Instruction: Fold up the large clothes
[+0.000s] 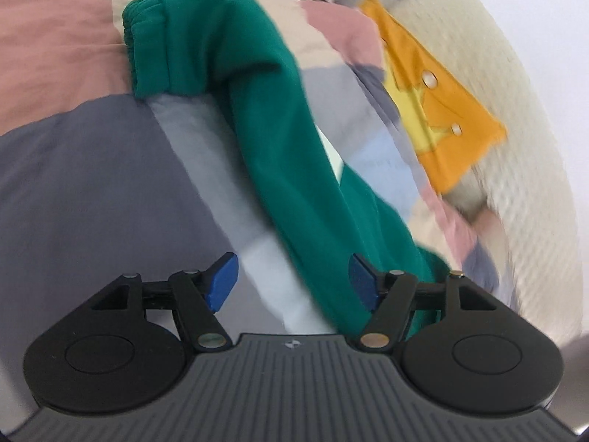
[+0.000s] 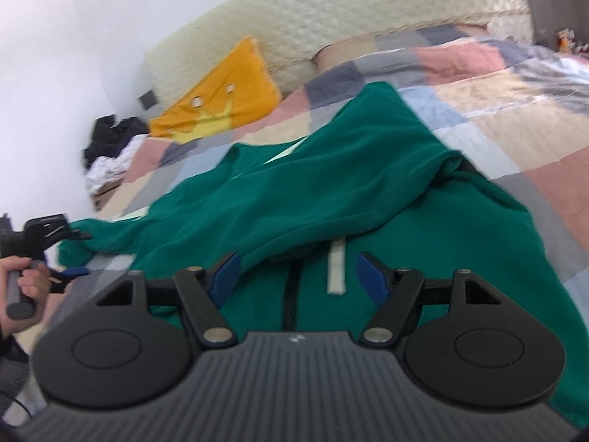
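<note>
A green hooded sweatshirt (image 2: 331, 191) lies crumpled on the patchwork bedspread (image 2: 497, 73), with a white drawstring (image 2: 335, 269) and a dark zipper showing at its front. One green sleeve (image 1: 257, 118) stretches across the bed in the left wrist view, its ribbed cuff (image 1: 147, 37) at the far end. My left gripper (image 1: 292, 283) is open just above the sleeve's near part, gripping nothing. It also shows in the right wrist view (image 2: 70, 272) at the far left, held by a hand. My right gripper (image 2: 298, 276) is open, hovering over the sweatshirt's chest.
An orange and yellow cushion (image 2: 221, 99) leans against the cream quilted headboard (image 2: 331, 25). A pile of dark and white clothes (image 2: 110, 147) lies beside the bed by the wall. The bedspread (image 1: 73, 184) spreads to the left of the sleeve.
</note>
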`<state>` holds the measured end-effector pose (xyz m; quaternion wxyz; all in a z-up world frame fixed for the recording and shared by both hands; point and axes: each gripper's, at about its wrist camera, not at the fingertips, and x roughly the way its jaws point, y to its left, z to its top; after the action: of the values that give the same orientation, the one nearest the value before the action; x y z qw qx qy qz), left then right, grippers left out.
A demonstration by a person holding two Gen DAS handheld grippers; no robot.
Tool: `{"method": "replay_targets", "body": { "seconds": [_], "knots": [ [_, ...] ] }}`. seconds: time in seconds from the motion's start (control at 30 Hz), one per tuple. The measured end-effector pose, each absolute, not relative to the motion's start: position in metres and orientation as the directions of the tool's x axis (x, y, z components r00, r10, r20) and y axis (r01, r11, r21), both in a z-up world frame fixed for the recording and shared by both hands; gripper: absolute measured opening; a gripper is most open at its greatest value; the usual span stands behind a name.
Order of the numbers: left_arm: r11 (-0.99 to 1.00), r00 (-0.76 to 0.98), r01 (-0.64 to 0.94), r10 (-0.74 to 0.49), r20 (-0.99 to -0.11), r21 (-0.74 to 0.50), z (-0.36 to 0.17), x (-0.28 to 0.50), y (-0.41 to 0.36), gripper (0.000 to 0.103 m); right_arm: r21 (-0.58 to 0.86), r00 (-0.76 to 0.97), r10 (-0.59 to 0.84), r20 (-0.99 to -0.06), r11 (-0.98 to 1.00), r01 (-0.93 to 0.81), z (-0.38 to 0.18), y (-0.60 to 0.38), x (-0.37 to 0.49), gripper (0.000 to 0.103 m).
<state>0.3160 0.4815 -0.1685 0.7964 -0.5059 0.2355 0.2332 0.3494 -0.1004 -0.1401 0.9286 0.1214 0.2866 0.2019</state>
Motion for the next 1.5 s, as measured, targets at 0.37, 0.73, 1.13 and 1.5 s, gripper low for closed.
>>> {"method": "replay_targets", "body": {
  "seconds": [0.37, 0.73, 1.13, 1.5],
  "knots": [
    [0.146, 0.786, -0.606, 0.262, -0.560, -0.782, -0.203, 0.360, 0.589, 0.073, 0.270, 0.808, 0.307, -0.503, 0.944, -0.190, -0.161, -0.080, 0.396, 0.072],
    [0.128, 0.741, -0.637, 0.373, -0.559, -0.760, -0.213, 0.394, 0.635, 0.071, 0.241, 0.815, 0.236, -0.529, 0.963, -0.123, -0.173, -0.078, 0.410, 0.072],
    [0.512, 0.619, -0.777, 0.510, -0.597, -0.367, -0.112, 0.441, 0.595, 0.012, 0.290, 0.823, 0.276, -0.497, 0.947, -0.142, -0.160, -0.082, 0.407, 0.072],
    [0.806, 0.751, -0.577, 0.461, -0.473, -0.130, 0.028, 0.463, 0.438, 0.011, 0.394, 0.847, 0.310, -0.431, 0.910, -0.132, -0.141, -0.119, 0.391, 0.072]
  ]
}}
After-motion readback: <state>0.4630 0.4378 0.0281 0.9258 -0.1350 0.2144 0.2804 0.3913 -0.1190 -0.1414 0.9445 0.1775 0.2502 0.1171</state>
